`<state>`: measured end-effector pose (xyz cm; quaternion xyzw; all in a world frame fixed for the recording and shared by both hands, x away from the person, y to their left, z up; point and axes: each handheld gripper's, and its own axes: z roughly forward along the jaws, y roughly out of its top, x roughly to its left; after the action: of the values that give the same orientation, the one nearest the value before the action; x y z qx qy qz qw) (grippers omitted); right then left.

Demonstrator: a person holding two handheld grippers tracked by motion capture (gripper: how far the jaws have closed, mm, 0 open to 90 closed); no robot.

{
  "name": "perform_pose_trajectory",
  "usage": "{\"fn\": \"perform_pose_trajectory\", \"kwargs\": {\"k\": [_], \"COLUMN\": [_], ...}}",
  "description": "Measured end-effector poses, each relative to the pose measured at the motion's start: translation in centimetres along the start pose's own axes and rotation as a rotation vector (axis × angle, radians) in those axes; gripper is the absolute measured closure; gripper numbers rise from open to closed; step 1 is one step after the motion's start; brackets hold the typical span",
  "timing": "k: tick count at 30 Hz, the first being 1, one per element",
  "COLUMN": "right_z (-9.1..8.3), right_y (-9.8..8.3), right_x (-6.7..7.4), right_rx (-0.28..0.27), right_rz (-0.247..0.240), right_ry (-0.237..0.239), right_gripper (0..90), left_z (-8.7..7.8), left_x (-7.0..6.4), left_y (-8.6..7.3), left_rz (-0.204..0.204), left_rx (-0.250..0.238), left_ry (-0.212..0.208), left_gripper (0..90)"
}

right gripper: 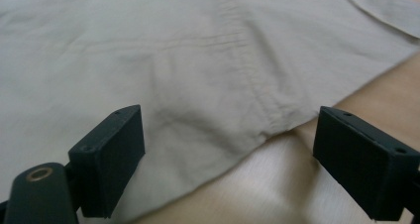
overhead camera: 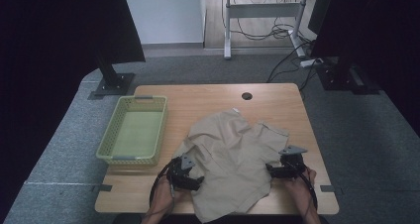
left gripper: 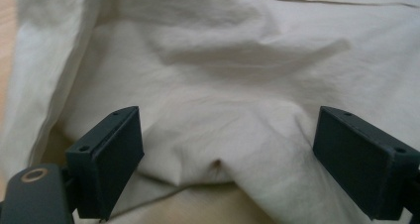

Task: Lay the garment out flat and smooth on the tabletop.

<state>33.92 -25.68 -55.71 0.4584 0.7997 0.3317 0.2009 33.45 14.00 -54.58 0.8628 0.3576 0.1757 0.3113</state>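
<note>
Left gripper point(overhead camera: 194, 180) released, jaws wide, at the left edge of the beige shirt point(overhead camera: 233, 157); cloth lies between the jaws, unpinched. Right gripper point(overhead camera: 273, 170) likewise released at the shirt's right edge. Shirt lies crumpled at the bench's point(overhead camera: 277, 97) near edge, right of the green basket point(overhead camera: 106, 144).

Matt, creased beige cloth shirt point(overhead camera: 233, 154) on a smooth wooden table point(overhead camera: 277, 92); perforated plastic basket point(overhead camera: 110, 135).
</note>
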Motion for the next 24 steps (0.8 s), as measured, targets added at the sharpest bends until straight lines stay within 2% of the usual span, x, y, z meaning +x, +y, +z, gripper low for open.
{"fn": "perform_pose_trajectory", "kwargs": {"k": [2, 3, 8, 11, 14, 15, 18, 20, 21, 22, 24], "right_z": [-0.6, -1.0, -2.1, -2.4, -2.7, -2.9, -3.6, -3.8, -3.8, -3.7, -3.3], "right_y": [-0.5, -0.9, -2.0, -2.3, -2.1, -1.9, -1.4, -1.0, -1.0, -0.9, -1.1], "right_x": [0.6, 1.0, 3.0, 4.2, 4.8, 4.8, 4.2, 3.7, 3.5, 3.3, 3.0], "right_rx": [0.006, 0.009, 0.014, 0.011, 0.018, 0.005, -0.05, -0.062, -0.063, -0.066, -0.057], "right_rz": [-0.001, -0.001, -0.011, -0.03, -0.063, -0.07, -0.042, -0.041, -0.04, -0.041, -0.052], "right_ry": [0.006, 0.016, 0.054, 0.073, 0.08, 0.075, 0.08, 0.088, 0.093, 0.104, 0.125], "right_gripper": [13.0, 13.7, 13.7, 13.9, 14.6, 14.2, 12.2, 12.0, 12.0, 12.4, 13.7], "left_z": [0.6, 0.6, 2.0, 2.5, 1.7, 1.1, -0.8, -2.3, -2.3, -3.3, -3.9], "left_x": [0.9, 0.9, 3.2, 4.1, 3.8, 3.6, 3.0, 2.3, 2.3, 1.6, 0.8], "left_y": [0.6, 0.6, 2.2, 2.7, 2.9, 2.9, 2.5, 1.8, 1.8, 0.8, -0.4], "left_rz": [-0.012, -0.012, -0.047, -0.064, -0.039, -0.036, -0.037, -0.035, -0.035, -0.03, -0.017], "left_rx": [0.005, 0.005, 0.026, 0.023, 0.014, 0.0, -0.041, -0.065, -0.065, -0.071, -0.062], "left_ry": [0.012, 0.012, 0.037, 0.018, 0.027, 0.012, -0.033, -0.071, -0.071, -0.099, -0.126], "left_gripper": [11.6, 11.6, 12.0, 14.1, 16.8, 17.1, 17.1, 17.1, 17.1, 17.2, 17.2]}}
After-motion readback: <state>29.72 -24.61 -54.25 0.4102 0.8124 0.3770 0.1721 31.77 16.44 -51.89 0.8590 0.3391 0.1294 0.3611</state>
